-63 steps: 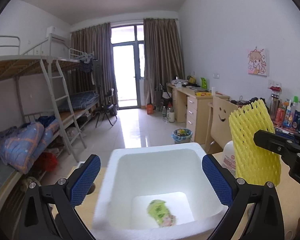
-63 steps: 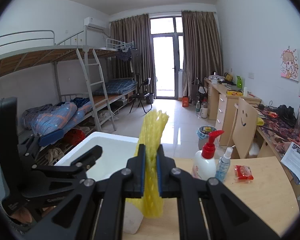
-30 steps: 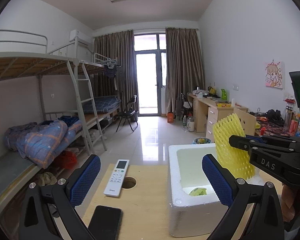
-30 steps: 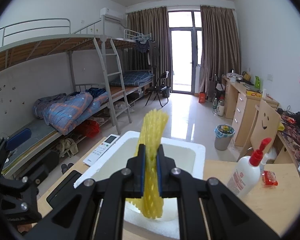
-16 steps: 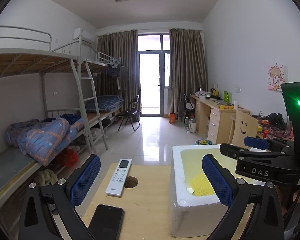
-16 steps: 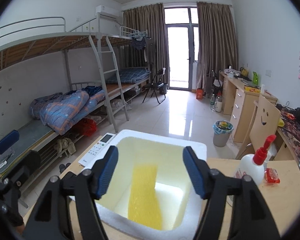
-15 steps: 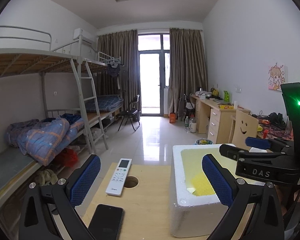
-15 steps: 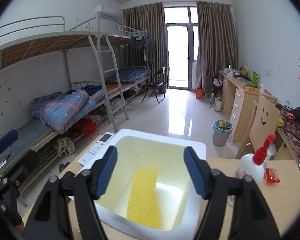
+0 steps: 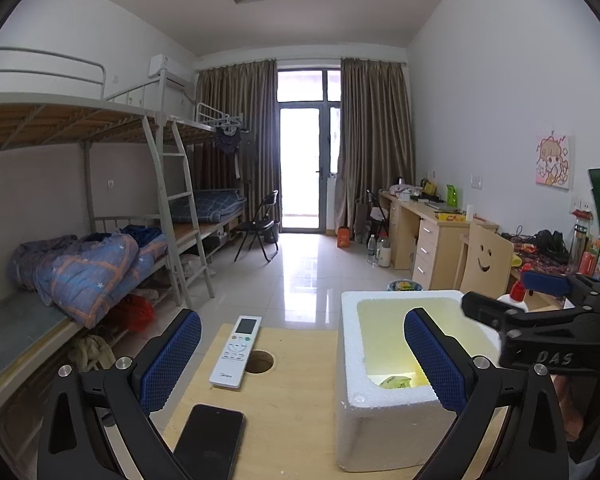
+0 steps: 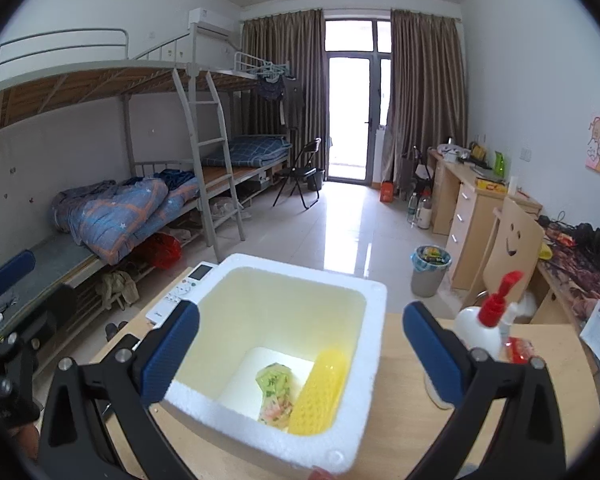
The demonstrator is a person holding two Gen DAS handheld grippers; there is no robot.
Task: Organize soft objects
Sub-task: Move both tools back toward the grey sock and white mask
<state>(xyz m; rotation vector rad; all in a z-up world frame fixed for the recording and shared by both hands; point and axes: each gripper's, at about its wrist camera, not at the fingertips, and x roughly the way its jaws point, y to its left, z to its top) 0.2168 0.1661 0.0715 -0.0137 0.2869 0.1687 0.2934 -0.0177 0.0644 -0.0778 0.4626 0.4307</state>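
Foam box (image 10: 374,322): yellow net sleeve (image 10: 320,394) lying inside against its right wall. Right gripper (image 10: 300,354) hovering above, jaws opening, nothing between. Left gripper (image 9: 302,360) jaws apart. Only the left view showing phone (image 9: 210,436).

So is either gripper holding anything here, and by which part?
Nothing is held. The right gripper jaws are opening above the foam box, yellow foam net lying inside; left gripper open, empty.

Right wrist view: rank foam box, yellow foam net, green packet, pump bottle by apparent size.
1. foam box
2. pump bottle; yellow foam net looks similar, so their order is unsure
3. green packet
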